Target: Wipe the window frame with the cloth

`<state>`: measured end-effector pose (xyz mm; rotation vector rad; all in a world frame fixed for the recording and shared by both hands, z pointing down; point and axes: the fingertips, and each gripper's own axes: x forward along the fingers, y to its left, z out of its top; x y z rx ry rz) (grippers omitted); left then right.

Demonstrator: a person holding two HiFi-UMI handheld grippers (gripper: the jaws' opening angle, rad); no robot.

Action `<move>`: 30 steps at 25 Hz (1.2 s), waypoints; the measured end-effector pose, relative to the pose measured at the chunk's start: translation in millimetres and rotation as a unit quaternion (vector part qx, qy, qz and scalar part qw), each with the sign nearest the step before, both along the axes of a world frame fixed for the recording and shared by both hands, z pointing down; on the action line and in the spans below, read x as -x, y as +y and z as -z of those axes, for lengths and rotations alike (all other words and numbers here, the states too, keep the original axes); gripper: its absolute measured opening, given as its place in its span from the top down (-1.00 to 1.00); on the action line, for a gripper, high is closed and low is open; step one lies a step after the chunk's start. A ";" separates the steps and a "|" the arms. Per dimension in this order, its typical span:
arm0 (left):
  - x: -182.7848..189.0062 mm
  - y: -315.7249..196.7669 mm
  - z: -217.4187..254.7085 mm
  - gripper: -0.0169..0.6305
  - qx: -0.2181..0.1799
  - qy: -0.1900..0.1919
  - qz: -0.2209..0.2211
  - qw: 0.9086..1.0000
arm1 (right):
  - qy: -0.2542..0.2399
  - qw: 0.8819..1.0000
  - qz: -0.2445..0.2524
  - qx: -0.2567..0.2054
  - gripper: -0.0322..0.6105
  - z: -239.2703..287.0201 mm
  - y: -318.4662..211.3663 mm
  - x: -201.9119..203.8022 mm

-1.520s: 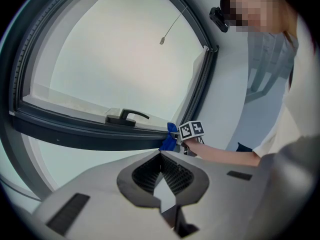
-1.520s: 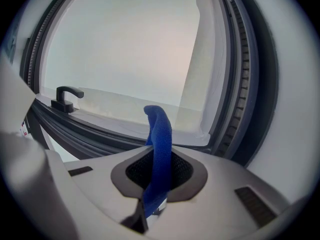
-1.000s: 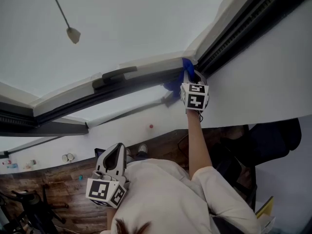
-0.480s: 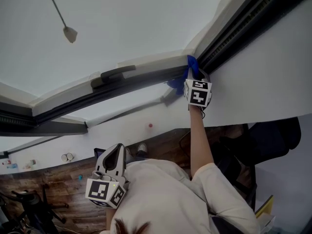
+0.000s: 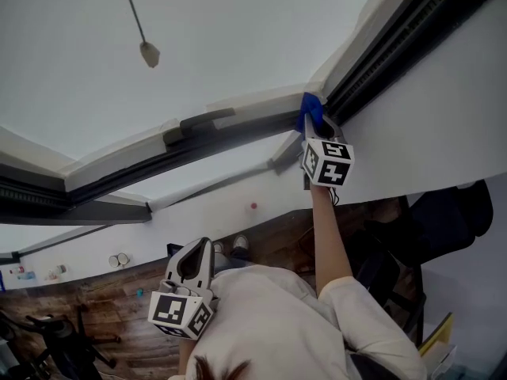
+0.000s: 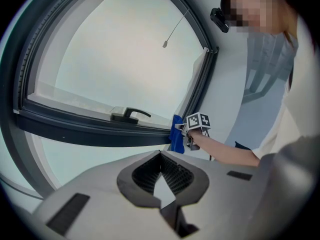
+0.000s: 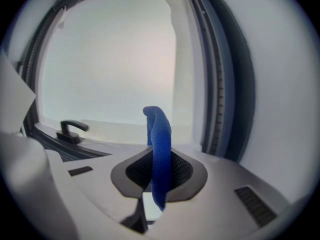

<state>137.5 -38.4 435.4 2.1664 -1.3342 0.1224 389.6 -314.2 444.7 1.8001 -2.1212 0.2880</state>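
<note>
the left gripper [image 5: 193,253] is held low, close to the person's chest. its jaws are closed together with nothing between them, and they face up toward the window. beyond it the person's right arm [image 5: 326,236] stretches upward. the right gripper [image 5: 316,130] is clamped on the blue cloth [image 7: 160,139], which stands up from between the jaws in a narrow fold. the cloth sits against the corner of the dark window frame [image 5: 238,131], where the lower rail meets the side rail, just beside the white wall [image 5: 428,125]. further along the lower rail a dark handle [image 5: 200,120] lies flat. against the pale pane shows a thin cord with a small weight [image 5: 149,53] at its end.
</note>
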 end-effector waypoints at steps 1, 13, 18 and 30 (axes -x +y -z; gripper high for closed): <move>2.0 0.2 0.6 0.92 0.000 0.001 -0.005 1.000 | -0.011 1.000 0.021 -0.010 0.75 6.6 9.0 22.5; 50.7 16.7 10.3 0.92 0.002 -0.002 -0.006 1.000 | -0.027 0.973 0.227 0.036 0.75 -15.8 70.7 238.8; 67.4 26.5 8.9 0.92 0.007 -0.003 0.005 1.000 | 0.000 0.965 0.252 0.077 0.75 -43.8 79.4 269.6; 74.9 26.8 12.3 0.92 -0.005 0.001 -0.017 1.000 | 0.092 0.965 0.243 0.035 0.75 -52.6 77.9 275.6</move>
